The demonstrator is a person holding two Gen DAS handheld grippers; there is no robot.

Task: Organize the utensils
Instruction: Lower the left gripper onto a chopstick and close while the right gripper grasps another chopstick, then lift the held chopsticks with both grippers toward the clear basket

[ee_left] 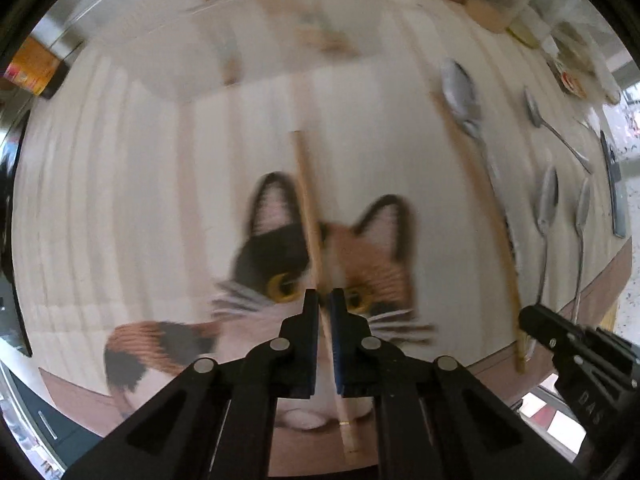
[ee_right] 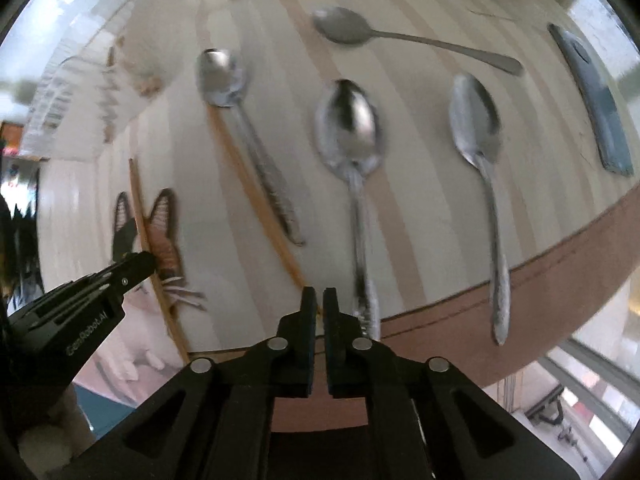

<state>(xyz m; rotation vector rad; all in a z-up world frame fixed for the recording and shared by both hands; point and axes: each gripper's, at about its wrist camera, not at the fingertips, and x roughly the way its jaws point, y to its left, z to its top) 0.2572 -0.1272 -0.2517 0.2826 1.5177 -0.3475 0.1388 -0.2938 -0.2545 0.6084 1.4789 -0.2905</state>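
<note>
In the left wrist view my left gripper [ee_left: 325,300] points down, shut on a wooden chopstick [ee_left: 306,200] that lies across the cat print on the striped tablecloth [ee_left: 120,200]. A second chopstick [ee_right: 248,176] lies slanted beside a patterned-handle spoon [ee_right: 222,76]. Its near end runs in between the nearly closed jaws of my right gripper [ee_right: 319,298], which grips it. Several more spoons lie to the right: one [ee_right: 348,128], one [ee_right: 476,120] and one crosswise [ee_right: 344,26]. The left gripper [ee_right: 146,264] and its chopstick [ee_right: 138,208] show at the left of the right wrist view.
A dark flat strip [ee_right: 596,108] lies at the far right of the cloth. The cloth's brown border [ee_right: 540,292] marks the near table edge, with floor beyond. Packets and blurred clutter [ee_left: 500,12] line the far side. An orange pack [ee_left: 36,68] sits far left.
</note>
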